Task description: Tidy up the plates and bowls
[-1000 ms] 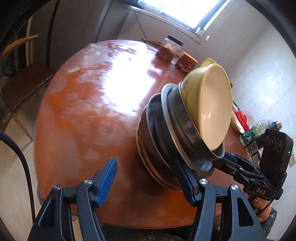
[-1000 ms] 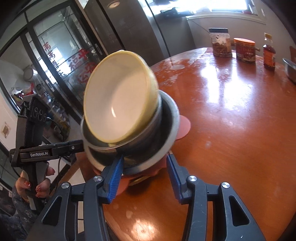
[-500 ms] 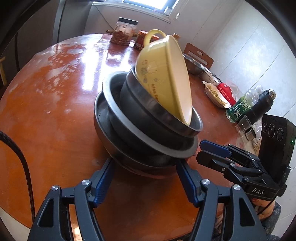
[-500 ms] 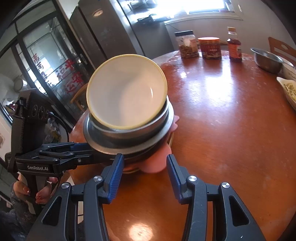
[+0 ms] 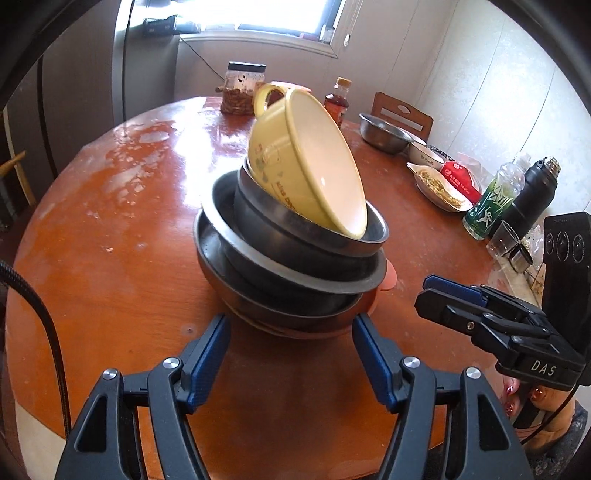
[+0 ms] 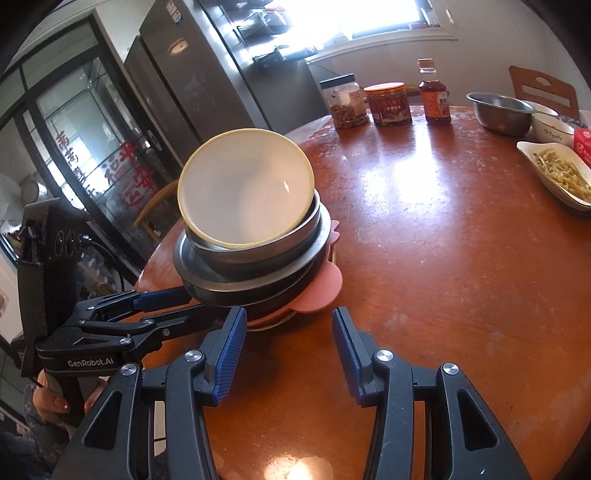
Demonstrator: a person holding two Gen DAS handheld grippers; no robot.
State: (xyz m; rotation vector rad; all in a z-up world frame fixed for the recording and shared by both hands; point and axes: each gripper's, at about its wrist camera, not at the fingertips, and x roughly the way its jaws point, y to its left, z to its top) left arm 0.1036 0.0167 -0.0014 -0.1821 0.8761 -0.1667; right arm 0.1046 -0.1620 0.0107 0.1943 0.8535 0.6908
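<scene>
Left wrist view: stack (image 5: pixel 291 258) sits on table (image 5: pixel 110 258), yellow bowl (image 5: pixel 306 162) tilted on top. Left gripper (image 5: pixel 290 354), right gripper (image 6: pixel 284 339) both released, empty. Metal bowl (image 6: pixel 498 110), white bowl (image 6: pixel 554 127) unstacked.

Daylight is pouring through the window (image 5: pixel 258 18), blowing it out and glaring off the bench (image 6: pixel 424 177) (fisheye bending edges); corners are vignetting black.
</scene>
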